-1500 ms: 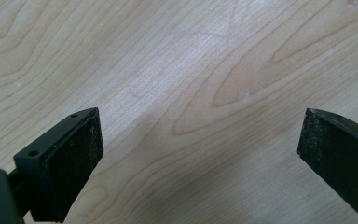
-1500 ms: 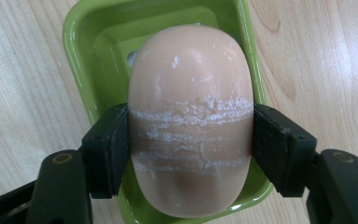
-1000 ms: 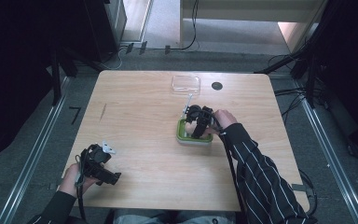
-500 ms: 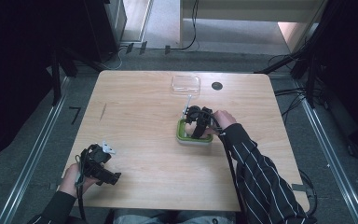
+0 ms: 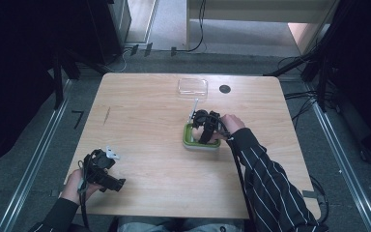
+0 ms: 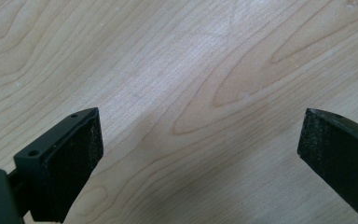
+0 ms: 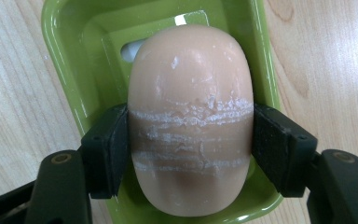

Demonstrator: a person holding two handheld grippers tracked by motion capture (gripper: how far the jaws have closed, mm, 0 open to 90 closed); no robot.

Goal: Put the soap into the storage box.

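Peach-coloured, smooth oval bar of soap (image 7: 190, 121) sat pinched between the right tongs (image 7: 190, 140), black pads pressed flat against both its long sides. Whitish scuffed bands crossed the bar's waist at pad height; the rest of its surface looked waxy and even. Soap lay over the glossy lime-green rectangular plastic dish (image 7: 67, 60), which had rounded corners and a raised rim. In the high view, the right tongs (image 5: 204, 131) pointed down into that dish (image 5: 187, 140), right of the middle of the pale wood-grain desk (image 5: 145, 116).

Left tongs (image 6: 200, 154) spread wide, nothing between the rough black pads, bare wood grain beneath. High view placed them (image 5: 107, 175) near the desk's front left corner.

Clear flat rectangular plastic lid (image 5: 192, 86) rested near the far edge, well apart from the dish.
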